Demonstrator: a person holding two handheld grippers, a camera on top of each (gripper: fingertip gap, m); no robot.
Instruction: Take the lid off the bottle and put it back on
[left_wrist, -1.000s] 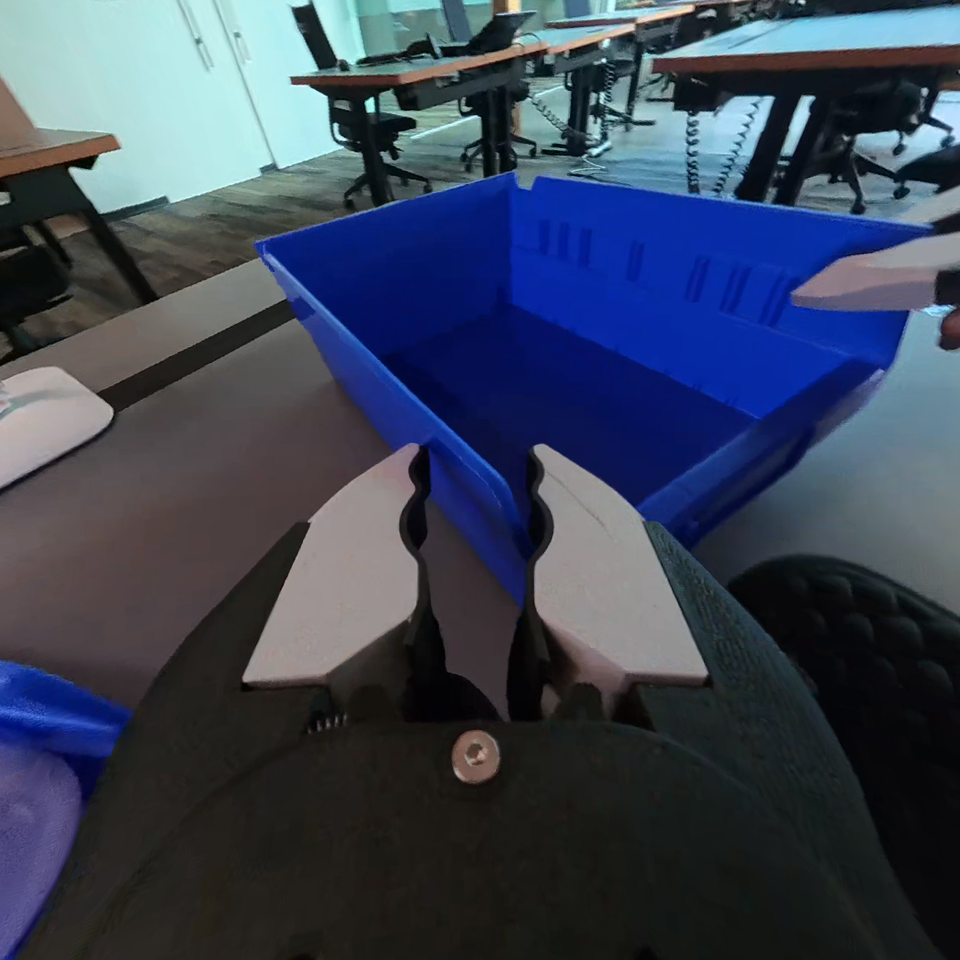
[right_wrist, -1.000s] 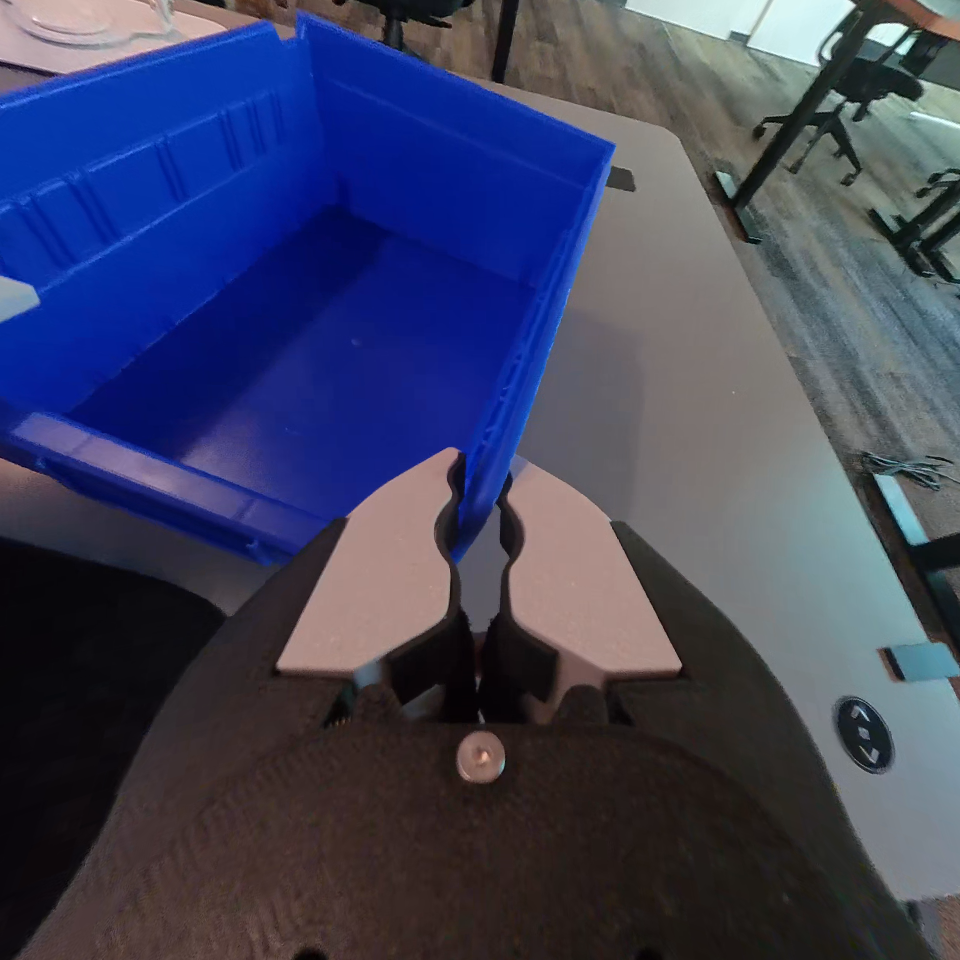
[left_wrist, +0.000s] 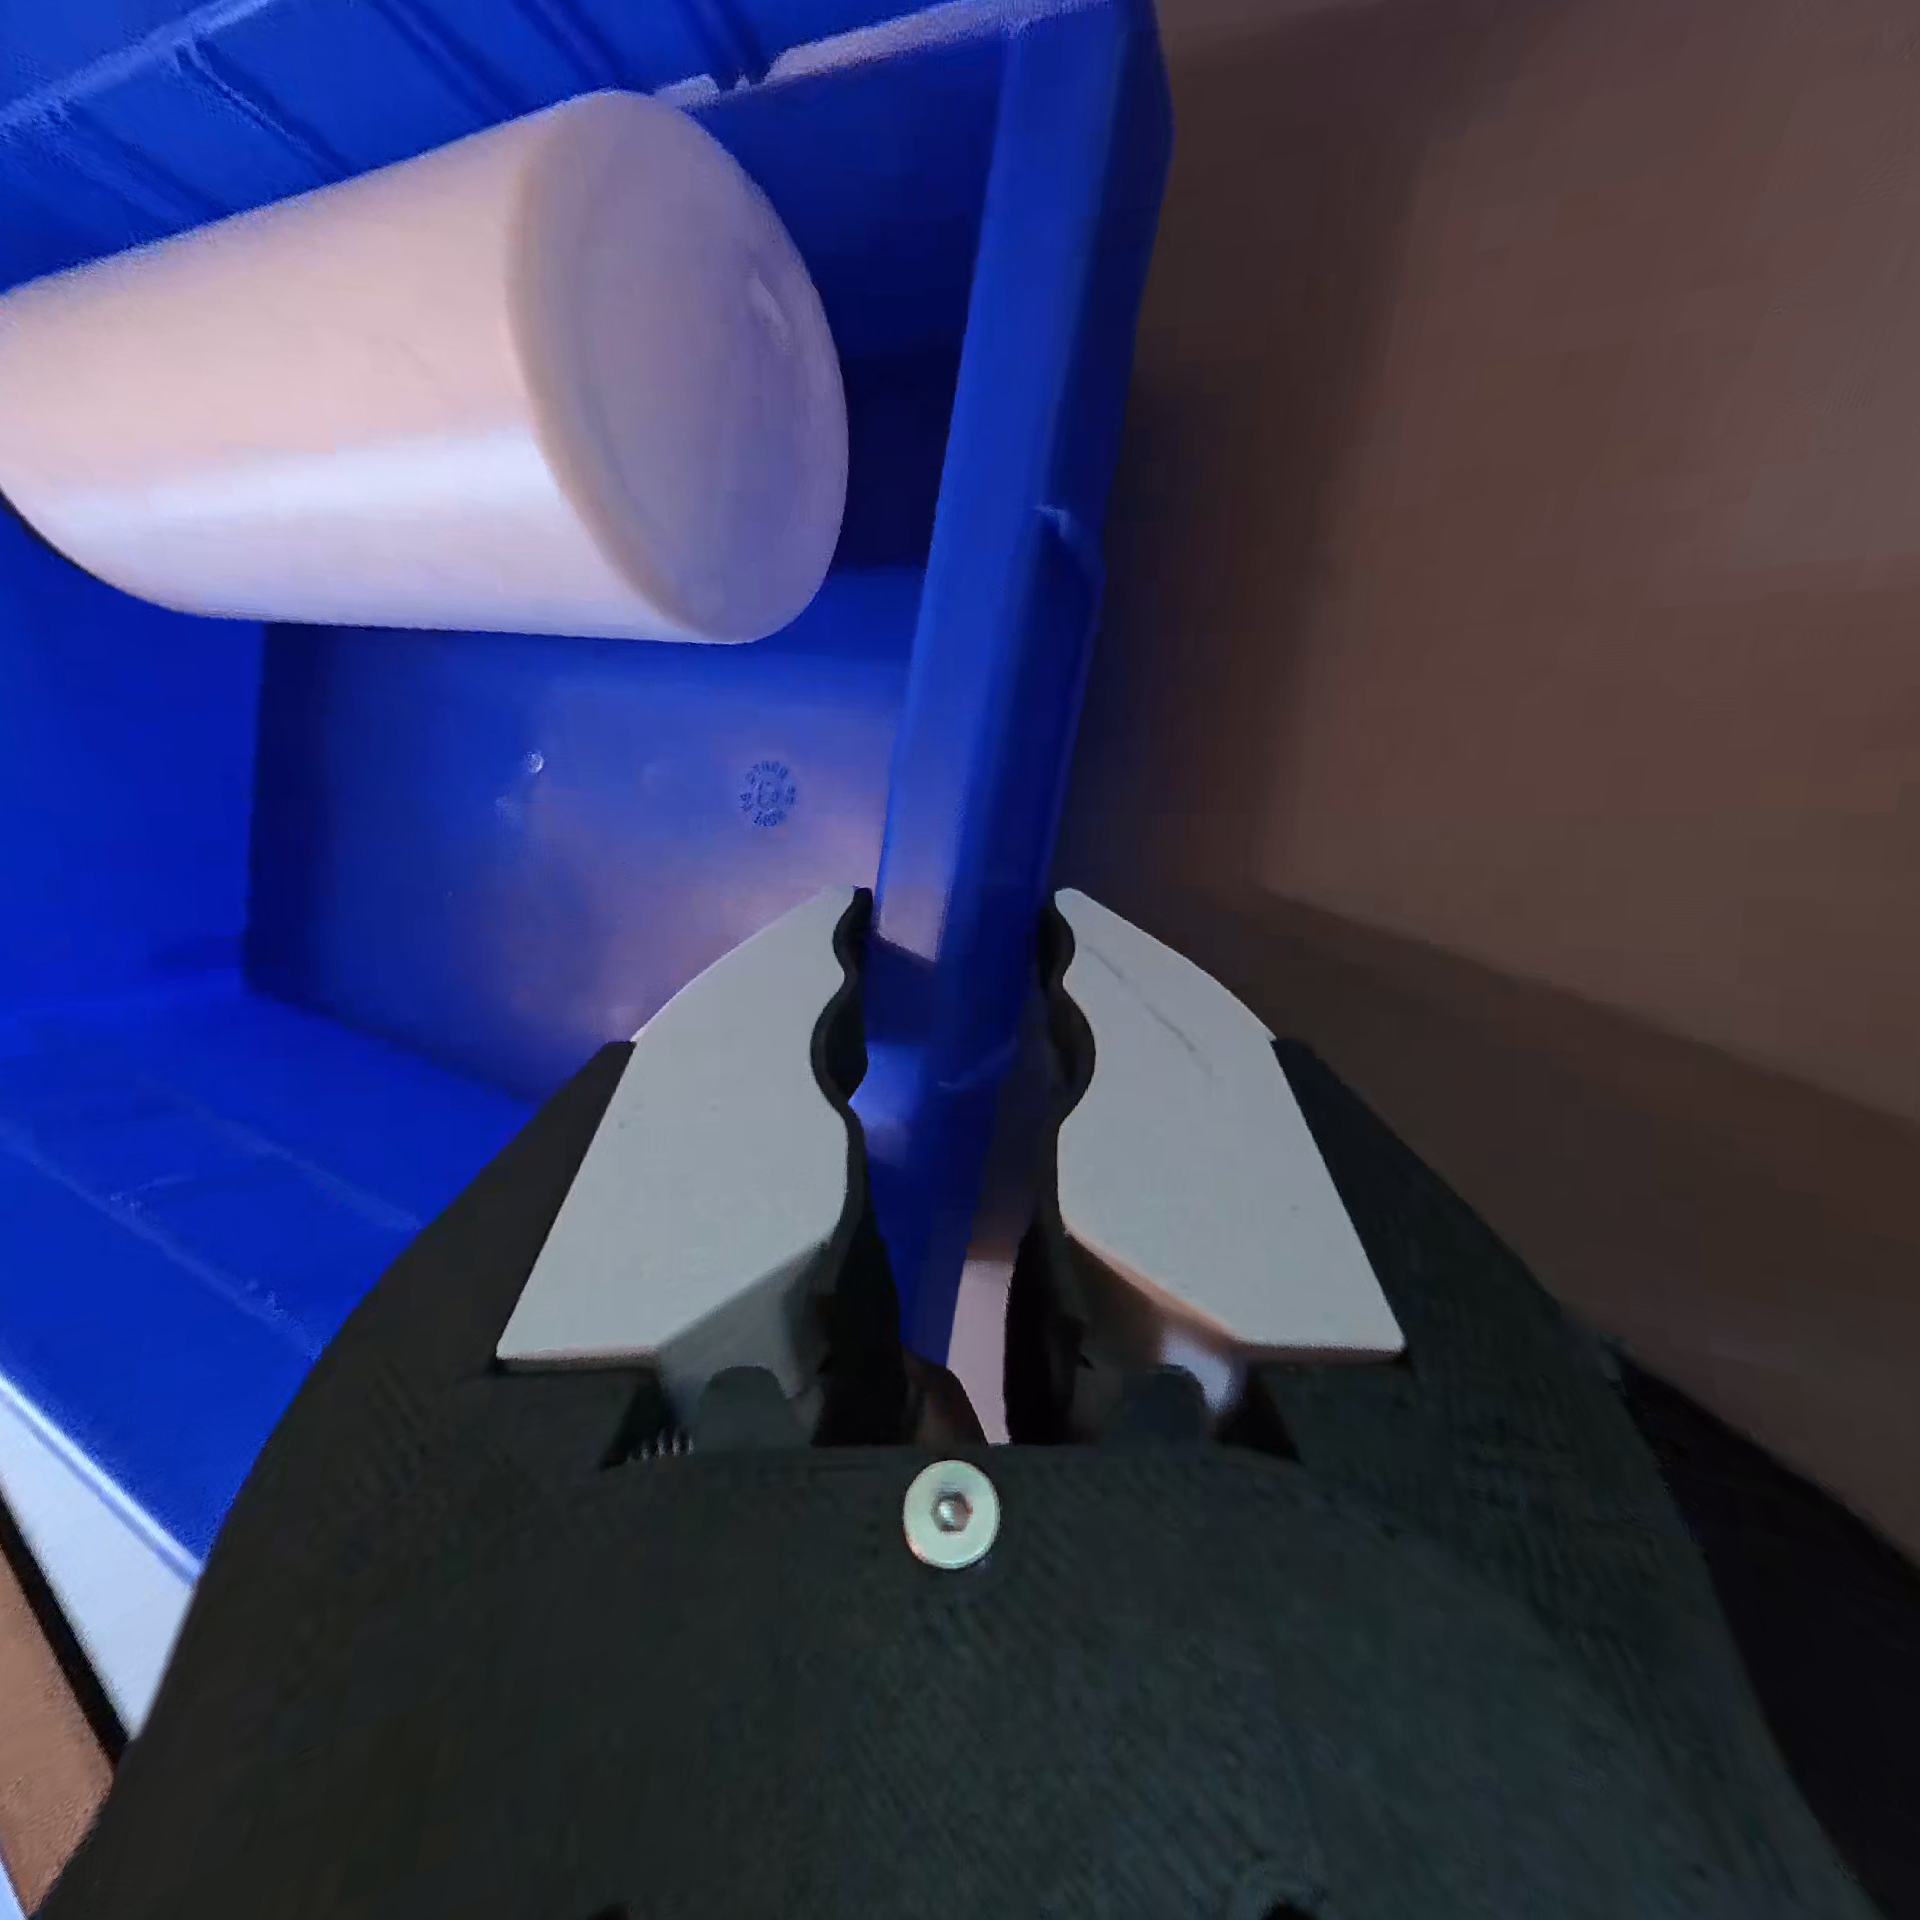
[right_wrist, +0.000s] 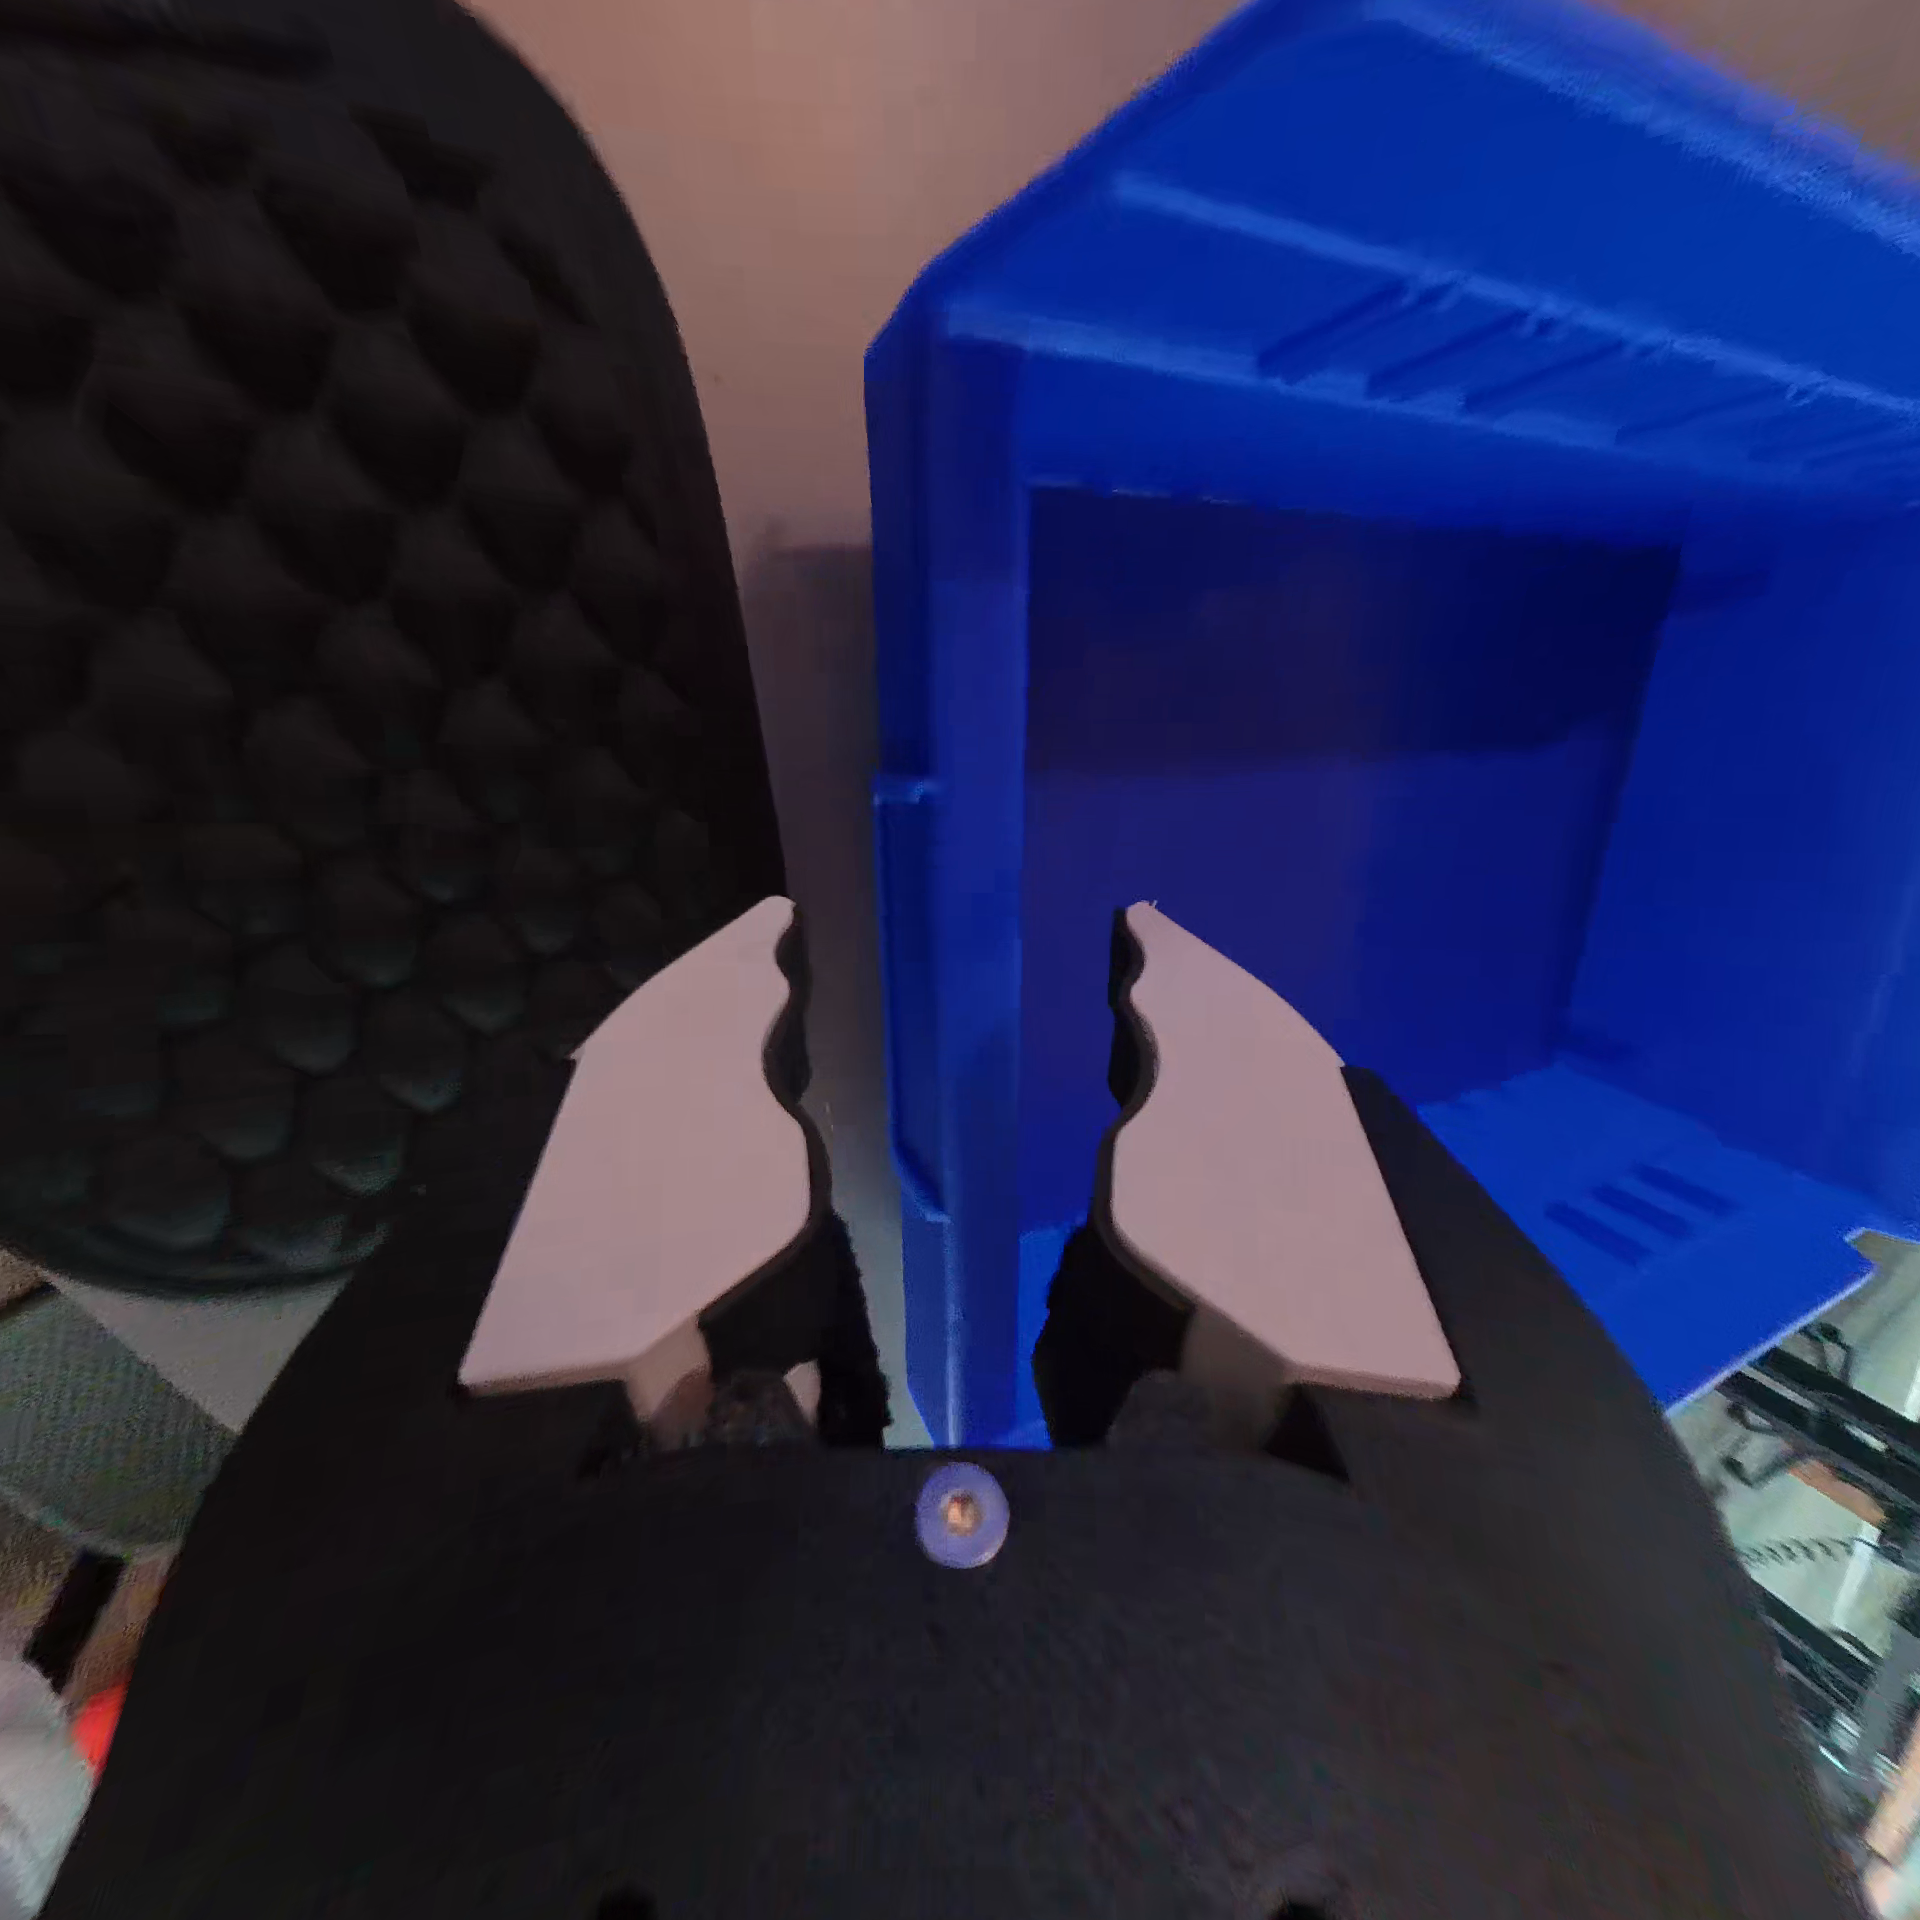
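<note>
Left gripper is clamped on the side wall of the blue bin, wall seated deep between the pads. Right gripper straddles another wall of the same blue bin; its jaws stand parted with a gap showing on the left side, so no firm pinch is seen there.

Inside the bin, past the left fingers, a pale cylinder is seen lying on its side against the far wall, flat end toward the camera. It is judged to be the bottle of the task; no lid or cap can be made out on the end shown.

Step in hand is judged to be handling or tipping the bin, not yet the lid. For a good result the bin should be held level from both walls, the right pinch closed fully before any lift, and the cylinder kept from rolling.

Room: thin bin rims leave little margin for slip. A black quilted pad lies just beside the bin on the right view's left. Brown tabletop beyond the wall looks open. Both views are motion-blurred.
</note>
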